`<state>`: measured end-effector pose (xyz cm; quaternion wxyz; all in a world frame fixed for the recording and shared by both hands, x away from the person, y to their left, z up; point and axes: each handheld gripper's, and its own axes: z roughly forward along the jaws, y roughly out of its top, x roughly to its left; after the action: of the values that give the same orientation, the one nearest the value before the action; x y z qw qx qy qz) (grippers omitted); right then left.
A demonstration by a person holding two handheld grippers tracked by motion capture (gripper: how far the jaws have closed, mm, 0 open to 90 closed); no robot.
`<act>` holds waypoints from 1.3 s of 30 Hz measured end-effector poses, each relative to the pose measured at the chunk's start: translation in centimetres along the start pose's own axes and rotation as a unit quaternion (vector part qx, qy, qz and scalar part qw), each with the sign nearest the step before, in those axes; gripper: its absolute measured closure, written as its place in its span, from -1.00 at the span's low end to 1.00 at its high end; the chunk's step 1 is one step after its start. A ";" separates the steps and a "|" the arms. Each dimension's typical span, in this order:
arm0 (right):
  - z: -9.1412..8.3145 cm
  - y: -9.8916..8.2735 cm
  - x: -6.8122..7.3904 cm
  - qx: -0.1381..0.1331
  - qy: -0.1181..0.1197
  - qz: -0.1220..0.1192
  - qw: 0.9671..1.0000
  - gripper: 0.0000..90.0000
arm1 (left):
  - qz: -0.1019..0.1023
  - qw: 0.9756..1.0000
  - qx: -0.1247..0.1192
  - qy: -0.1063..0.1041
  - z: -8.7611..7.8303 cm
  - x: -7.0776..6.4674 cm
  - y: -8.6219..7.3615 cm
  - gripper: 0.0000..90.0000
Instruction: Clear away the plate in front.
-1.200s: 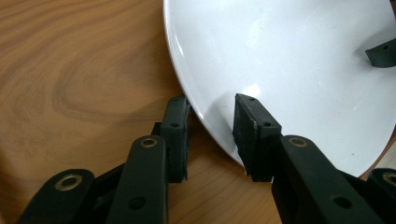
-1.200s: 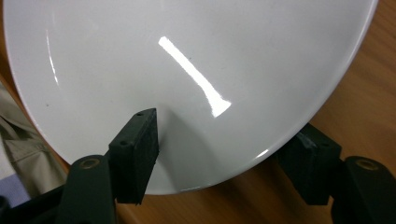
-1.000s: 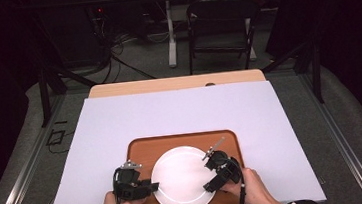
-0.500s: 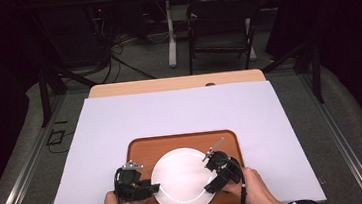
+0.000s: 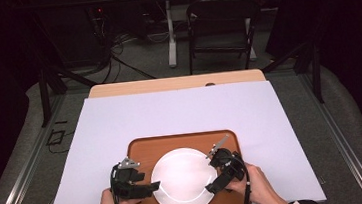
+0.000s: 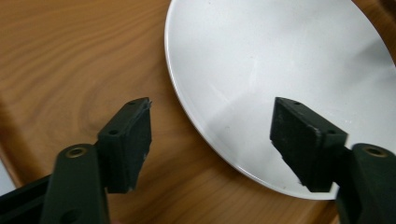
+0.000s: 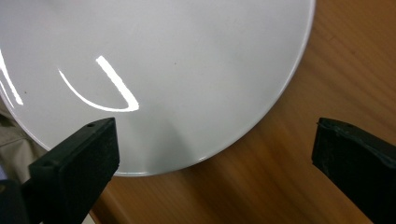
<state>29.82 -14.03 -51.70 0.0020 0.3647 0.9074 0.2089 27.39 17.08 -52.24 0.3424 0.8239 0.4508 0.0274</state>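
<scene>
White plate [image 5: 184, 179] flat on wooden tray [image 5: 141, 153] at near table edge, left gripper [image 5: 149, 188] at plate's left rim, jaws just opened wide, astride the rim, right gripper [image 5: 215, 186] at right rim, jaws likewise just opened wide, nothing gripped.

Bare white sheet [image 5: 180, 112] all round the tray [image 5: 143, 151]; only obstacle the plate [image 5: 184, 179].
</scene>
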 end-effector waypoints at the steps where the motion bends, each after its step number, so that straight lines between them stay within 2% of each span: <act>1: -0.2 0.0 -0.1 -0.006 -0.001 -0.003 1.000 -1.00 | 0.003 1.000 0.000 -0.001 -0.2 0.0 0.1 -0.41; 4: -0.9 0.0 -0.2 -0.023 -0.002 -0.003 1.000 -1.00 | 0.018 1.000 -0.005 0.003 -0.6 -0.1 0.6 -0.51; 7: -1.8 0.0 -0.1 -0.041 -0.004 -0.019 0.999 -1.00 | 0.029 0.999 -0.020 0.008 -1.4 -0.2 1.2 -0.58; 8: -2.1 0.1 -0.1 -0.047 -0.007 -0.023 0.999 -1.00 | 0.042 0.999 -0.025 0.017 -1.9 -0.3 1.5 -0.65; 12: -3.3 0.1 -0.2 -0.074 -0.010 -0.031 0.997 -1.00 | 0.074 0.996 -0.040 0.040 -3.2 -0.5 1.9 -0.74; 16: -4.4 -0.1 -0.3 -0.093 -0.014 -0.037 0.995 -1.00 | 0.085 0.994 -0.054 0.042 -4.4 0.0 1.7 -0.78; 20: -5.8 -0.4 -0.2 -0.119 -0.024 -0.052 0.991 -1.00 | 0.090 0.993 -0.060 0.051 -5.8 0.6 1.4 -0.88; 24: -7.6 -1.2 -0.3 -0.144 -0.038 -0.049 0.988 -1.00 | 0.093 0.992 -0.065 0.063 -7.1 1.2 1.0 -0.94; 26: -7.8 -1.4 -0.3 -0.147 -0.040 -0.049 0.987 -1.00 | 0.093 0.991 -0.070 0.071 -7.8 1.4 0.7 -0.94; 30: -9.1 -2.9 -0.6 -0.158 -0.067 -0.050 0.984 -1.00 | 0.089 0.990 -0.082 0.078 -9.1 2.2 -0.6 -0.99; 34: -9.8 -4.7 -1.0 -0.169 -0.082 -0.036 0.982 -1.00 | 0.080 0.989 -0.087 0.089 -9.7 2.7 -1.9 -0.99; 39: -10.0 -7.7 -2.1 -0.173 -0.091 -0.010 0.981 -1.00 | 0.066 0.988 -0.094 0.099 -10.3 3.8 -3.3 -0.99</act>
<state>24.69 -24.14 -45.84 0.1500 0.3678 0.8570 0.3284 23.63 26.66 -47.31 0.3694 0.8091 0.4225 0.1741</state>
